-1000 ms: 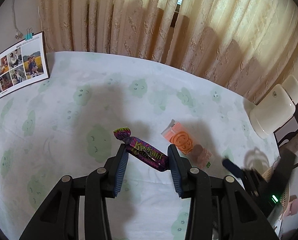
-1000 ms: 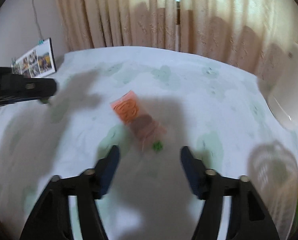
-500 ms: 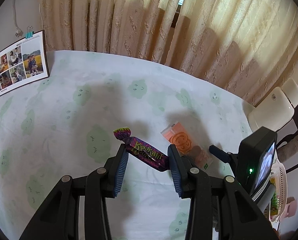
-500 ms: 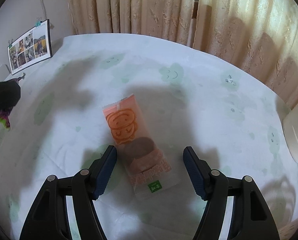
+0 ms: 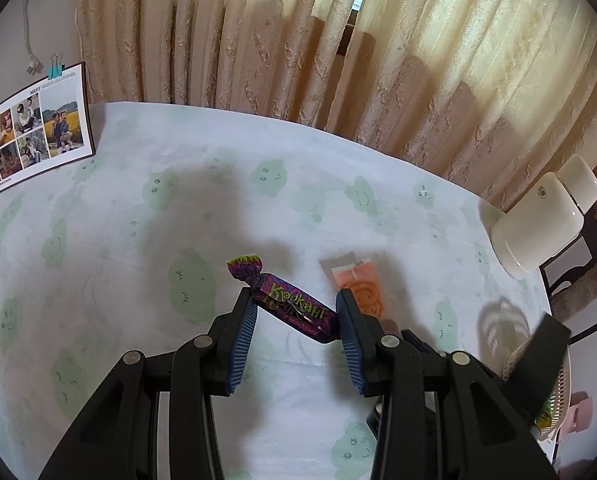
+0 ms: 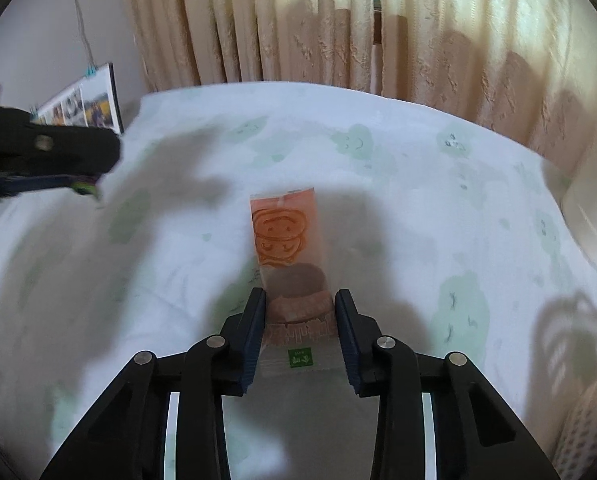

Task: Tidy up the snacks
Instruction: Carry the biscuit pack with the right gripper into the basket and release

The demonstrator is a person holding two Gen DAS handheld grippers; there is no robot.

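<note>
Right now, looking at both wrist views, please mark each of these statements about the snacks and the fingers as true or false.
1. The left gripper holds a purple wrapped candy between its fingers. True.
2. The orange packet lies inside a basket. False: it lies on the tablecloth, its near end between the right gripper fingers, which are closing on it.
3. The packet shows a smiling face drawing. True.
4. A photo collage stands at the far left of the table. True.
5. The curtains behind the table are dark blue. False: they are beige.
6. The purple candy lies flat on the cloth, untouched. False: the left fingers grip it.
</note>
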